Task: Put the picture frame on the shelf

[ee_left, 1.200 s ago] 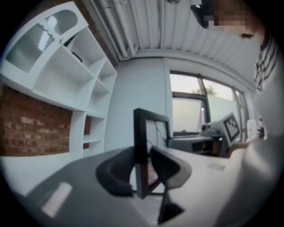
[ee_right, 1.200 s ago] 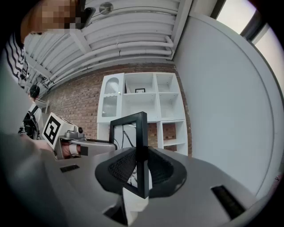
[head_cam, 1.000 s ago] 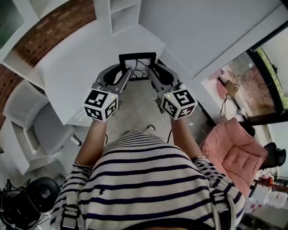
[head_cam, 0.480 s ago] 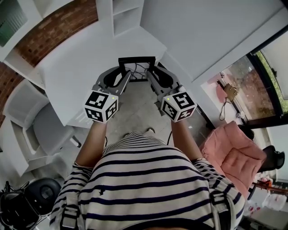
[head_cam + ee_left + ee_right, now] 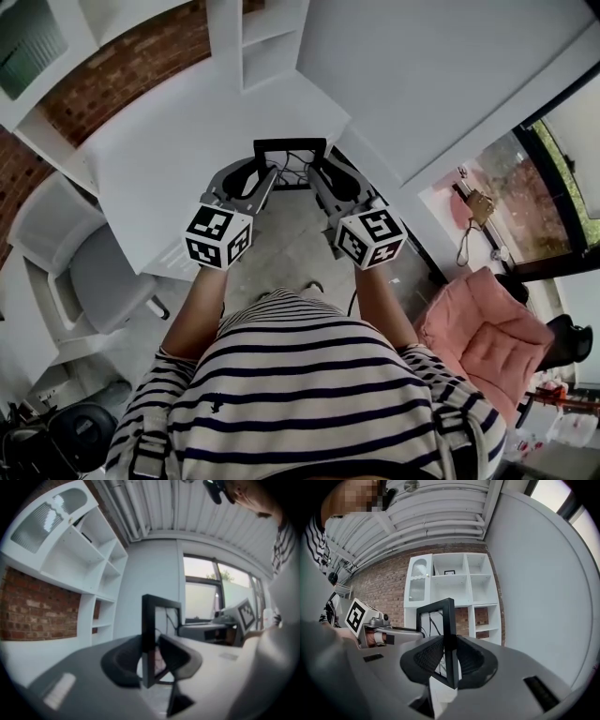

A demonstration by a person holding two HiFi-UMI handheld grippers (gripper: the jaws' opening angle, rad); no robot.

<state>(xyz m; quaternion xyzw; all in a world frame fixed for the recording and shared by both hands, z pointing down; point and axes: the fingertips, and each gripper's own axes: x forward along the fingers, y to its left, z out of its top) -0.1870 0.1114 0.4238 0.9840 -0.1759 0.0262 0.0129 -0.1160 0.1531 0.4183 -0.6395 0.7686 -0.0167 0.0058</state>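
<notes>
Picture frame (image 5: 289,142) lower than before, thin black rectangle

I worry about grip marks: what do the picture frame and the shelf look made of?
The picture frame: matte black, straight square-edged bars, likely painted wood or plastic; the look leaves it open. The shelf: smooth white flat boards, probably painted or laminated wood.
</notes>
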